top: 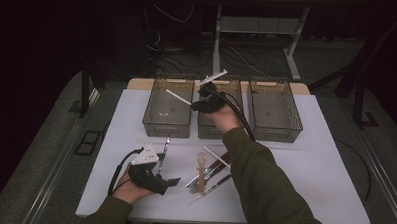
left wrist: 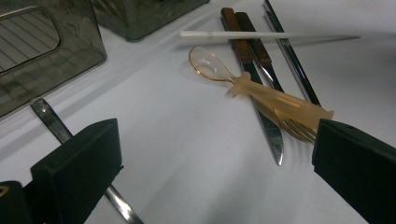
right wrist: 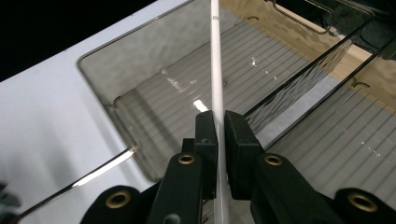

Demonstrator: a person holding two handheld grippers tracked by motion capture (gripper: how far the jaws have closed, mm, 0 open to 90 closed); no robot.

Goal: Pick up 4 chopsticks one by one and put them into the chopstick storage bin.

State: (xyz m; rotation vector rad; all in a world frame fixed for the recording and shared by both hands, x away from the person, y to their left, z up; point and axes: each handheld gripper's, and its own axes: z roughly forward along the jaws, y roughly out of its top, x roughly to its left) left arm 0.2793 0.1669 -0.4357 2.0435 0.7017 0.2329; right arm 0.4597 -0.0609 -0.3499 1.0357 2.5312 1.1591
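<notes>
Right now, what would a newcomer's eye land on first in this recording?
The right gripper, raised over the left bin and middle bin of three clear bins at the table's far side, is clamped on a white chopstick. Nearer the person lies a cutlery pile with an amber plastic spoon on top and another white chopstick; the left gripper rests open beside it.
</notes>
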